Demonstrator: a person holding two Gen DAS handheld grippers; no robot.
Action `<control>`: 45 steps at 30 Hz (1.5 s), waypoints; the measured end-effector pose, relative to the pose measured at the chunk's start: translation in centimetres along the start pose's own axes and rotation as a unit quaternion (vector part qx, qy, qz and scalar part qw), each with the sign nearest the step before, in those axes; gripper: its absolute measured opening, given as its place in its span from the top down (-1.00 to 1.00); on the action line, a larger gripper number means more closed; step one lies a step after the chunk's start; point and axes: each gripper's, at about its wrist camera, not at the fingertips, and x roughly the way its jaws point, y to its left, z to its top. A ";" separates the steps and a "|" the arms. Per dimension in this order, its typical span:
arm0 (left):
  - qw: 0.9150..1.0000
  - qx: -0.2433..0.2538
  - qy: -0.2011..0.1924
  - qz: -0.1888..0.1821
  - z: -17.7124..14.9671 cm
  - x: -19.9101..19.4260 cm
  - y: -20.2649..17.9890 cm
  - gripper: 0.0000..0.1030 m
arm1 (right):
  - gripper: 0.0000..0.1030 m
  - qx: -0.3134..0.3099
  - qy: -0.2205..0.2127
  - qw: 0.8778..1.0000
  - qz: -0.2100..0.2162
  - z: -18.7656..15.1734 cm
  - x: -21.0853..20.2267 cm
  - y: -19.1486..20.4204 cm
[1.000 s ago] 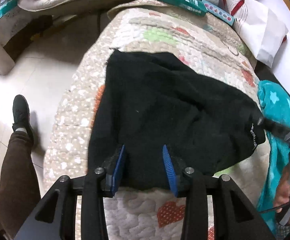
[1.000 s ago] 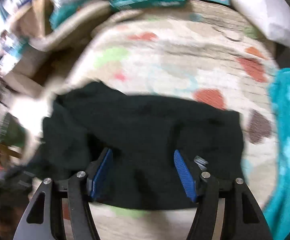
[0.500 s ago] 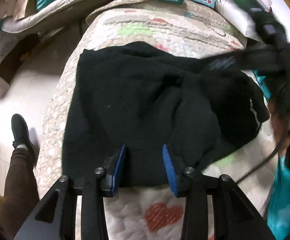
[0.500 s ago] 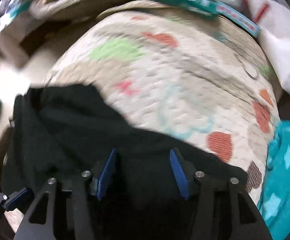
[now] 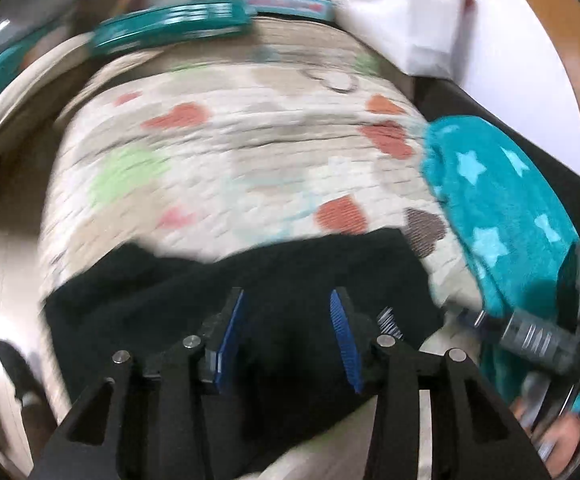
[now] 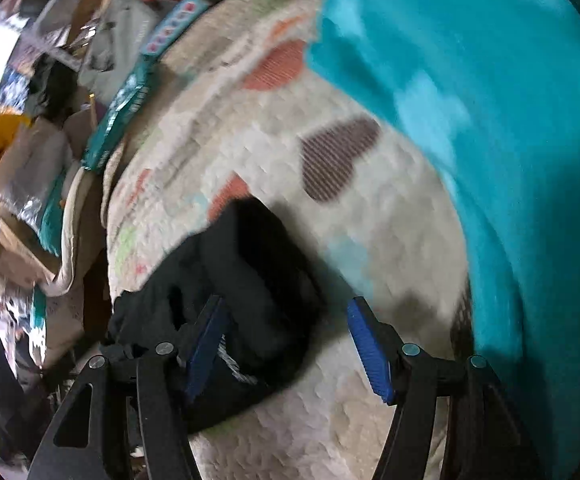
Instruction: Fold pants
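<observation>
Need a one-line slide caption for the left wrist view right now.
Left hand-held gripper, jaws opening, over black pants bunched on a heart-print quilt, teal star blanket alongside.

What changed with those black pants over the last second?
The black pants went from a wide spread to a smaller bundle near the quilt's front edge. Both views swung sideways. The left tool and right tool are opening, pants between them. The teal blanket stayed put.

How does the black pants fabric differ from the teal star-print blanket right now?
The black pants are plain and dark, bunched under both grippers; the teal star-print fleece blanket is bright, patterned and lies off to the side, clear of the left gripper, whose jaws are opening. Both rest on the heart-patterned quilt.
</observation>
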 end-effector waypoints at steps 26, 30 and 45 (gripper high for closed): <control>0.984 0.155 0.083 0.028 3.3 7.3 -8.0 0.82 | 0.49 -0.149 -0.018 0.988 0.035 -2.9 2.8 6.1; 0.992 0.121 0.040 0.017 3.3 2.9 -5.4 0.82 | 0.50 -0.208 -0.032 0.976 0.059 -4.6 0.5 9.4; 0.995 -0.083 -0.049 0.002 -1.3 -7.7 12.0 0.82 | 0.50 -0.448 -0.008 0.891 0.078 -13.8 1.4 25.0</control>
